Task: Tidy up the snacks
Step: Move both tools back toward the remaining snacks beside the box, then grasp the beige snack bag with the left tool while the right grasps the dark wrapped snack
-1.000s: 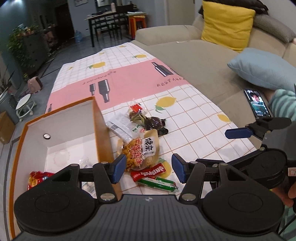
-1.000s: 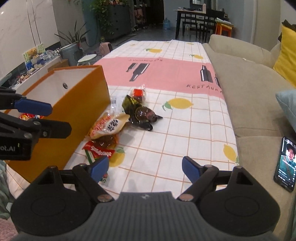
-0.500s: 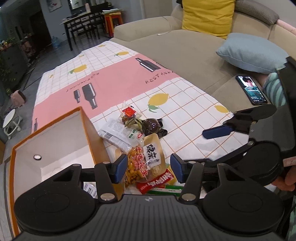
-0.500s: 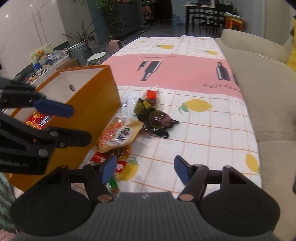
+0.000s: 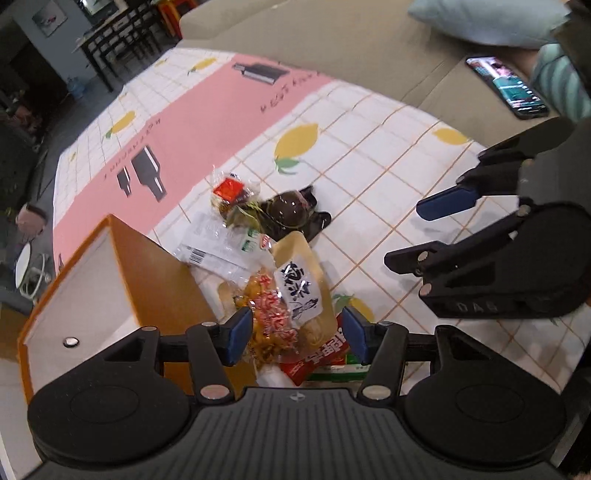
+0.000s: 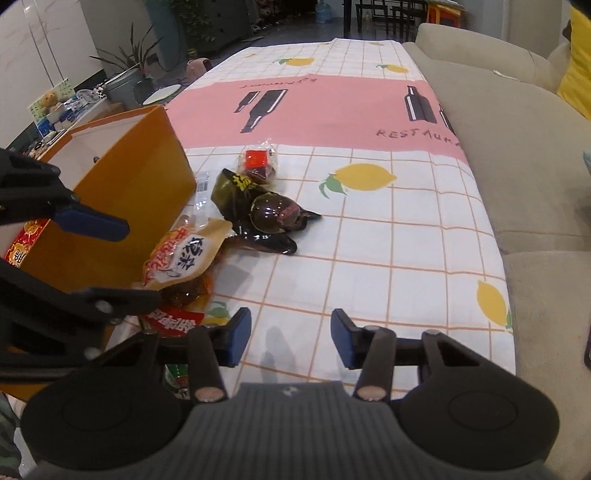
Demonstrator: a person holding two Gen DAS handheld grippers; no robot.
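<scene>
Blue-padded jaws of the left gripper (image 5: 292, 339) are pitched steeply down over the snack pile, spread apart; the yellow snack bag (image 5: 295, 284) is seen between the pads, but contact cannot be confirmed, so nothing is counted as gripped. The right gripper (image 6: 291, 341) is angled down over bare cloth; its jaws have just been closing, are still parted, and nothing is between them. In the left wrist view the right gripper (image 5: 448, 202) is seen well to the side of the pile.

Snacks are heaped on the worktop (image 6: 388, 229), just beside the orange box (image 5: 159, 273): the yellow bag lies on top, a red packet (image 5: 325, 354) and a green packet (image 5: 338, 371) are partly tucked under it, a clear wrapper (image 5: 218, 243) lies against the box wall, and dark glossy packs (image 6: 271, 214) with a red-labelled pouch (image 6: 258, 160) lie farther out. A red packet (image 6: 24, 240) is seen inside the box.

The worktop is covered by a white checked cloth with lemons and a pink band with bottle prints. A beige sofa (image 6: 517, 140) runs along one side, with a phone (image 5: 506, 86), screen lit, on its seat. Dining chairs (image 5: 122, 26) and a plant (image 6: 129, 59) are seen in the background.
</scene>
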